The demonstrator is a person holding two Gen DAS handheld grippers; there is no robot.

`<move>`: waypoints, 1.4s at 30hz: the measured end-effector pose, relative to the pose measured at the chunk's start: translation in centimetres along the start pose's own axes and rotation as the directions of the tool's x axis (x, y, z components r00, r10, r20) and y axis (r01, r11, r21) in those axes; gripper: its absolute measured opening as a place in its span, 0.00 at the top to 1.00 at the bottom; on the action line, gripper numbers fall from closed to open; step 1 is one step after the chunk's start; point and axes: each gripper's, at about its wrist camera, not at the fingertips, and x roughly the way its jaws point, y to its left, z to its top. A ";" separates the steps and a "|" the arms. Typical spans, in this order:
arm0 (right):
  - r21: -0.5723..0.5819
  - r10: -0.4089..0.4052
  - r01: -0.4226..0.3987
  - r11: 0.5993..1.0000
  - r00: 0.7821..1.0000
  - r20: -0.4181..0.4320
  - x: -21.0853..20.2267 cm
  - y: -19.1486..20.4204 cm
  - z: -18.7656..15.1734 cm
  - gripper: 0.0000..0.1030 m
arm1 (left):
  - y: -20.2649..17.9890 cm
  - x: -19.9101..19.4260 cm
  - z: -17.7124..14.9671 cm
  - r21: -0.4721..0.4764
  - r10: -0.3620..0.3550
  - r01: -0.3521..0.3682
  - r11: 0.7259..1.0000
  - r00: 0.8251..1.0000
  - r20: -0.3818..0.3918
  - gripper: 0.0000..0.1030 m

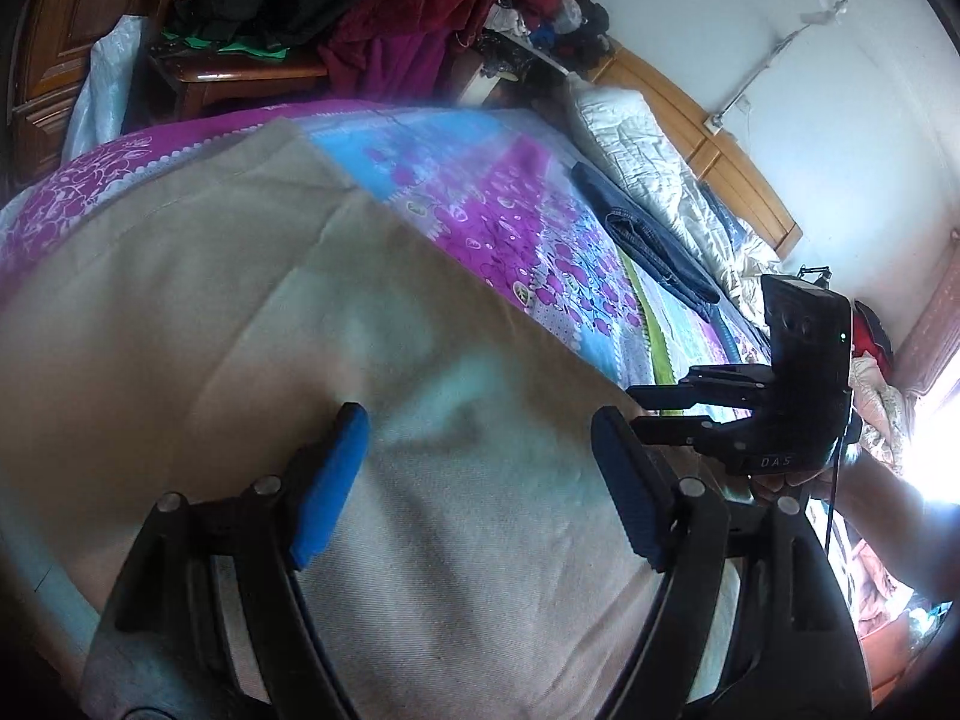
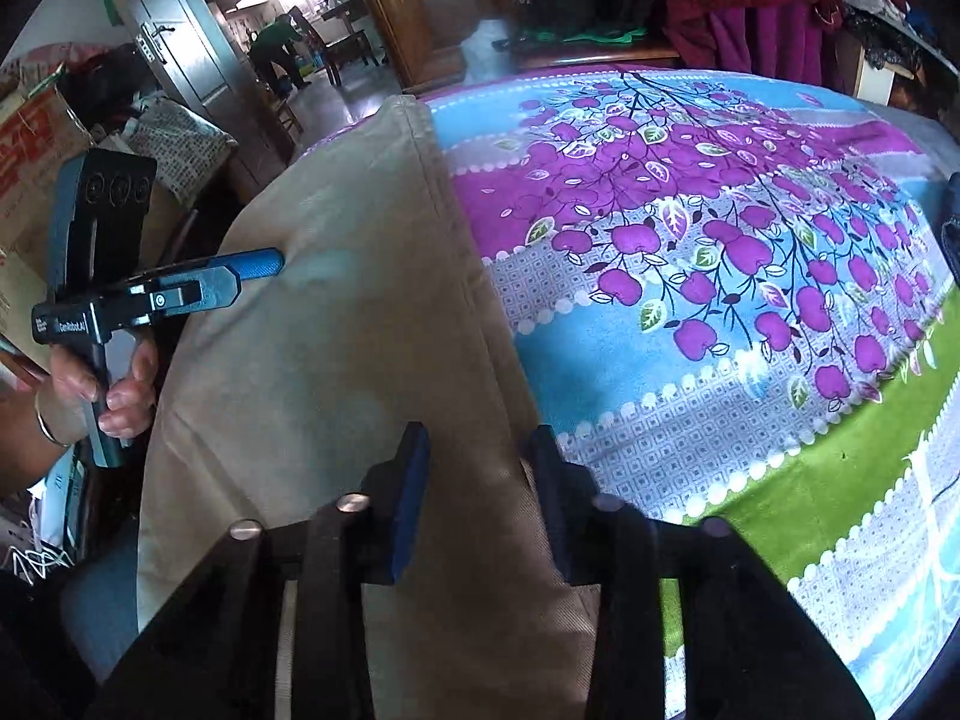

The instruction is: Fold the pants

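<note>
Beige twill pants [image 1: 252,324] on the bed [image 2: 690,276] look soft and floppy; grab the seamed edge. Left gripper [image 1: 480,468] and right gripper [image 2: 477,501] jaws spread, holding nothing.

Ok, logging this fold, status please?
Left gripper open over the beige pants. Right gripper open, astride their edge. Pants flat on bedsheet. Folded jeans well clear.

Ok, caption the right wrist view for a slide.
Right gripper, open, straddles the beige pants' edge on a floral bedsheet.
</note>
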 end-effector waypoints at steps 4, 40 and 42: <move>-0.075 -0.073 0.074 0.994 0.997 0.015 0.7 1.8 0.5 0.95 | 0.0 0.0 -0.1 0.010 -0.003 0.003 1.000 1.000 0.005 0.24; 0.478 -0.461 0.353 0.804 0.878 0.126 -14.8 5.0 -18.8 0.83 | 2.4 -1.9 6.7 0.155 0.213 -0.231 0.961 0.969 0.121 0.39; 0.433 -0.472 0.381 0.816 0.874 0.119 -17.8 7.6 -20.5 0.83 | 2.1 -5.5 5.5 0.140 0.173 -0.196 0.971 0.971 0.163 0.33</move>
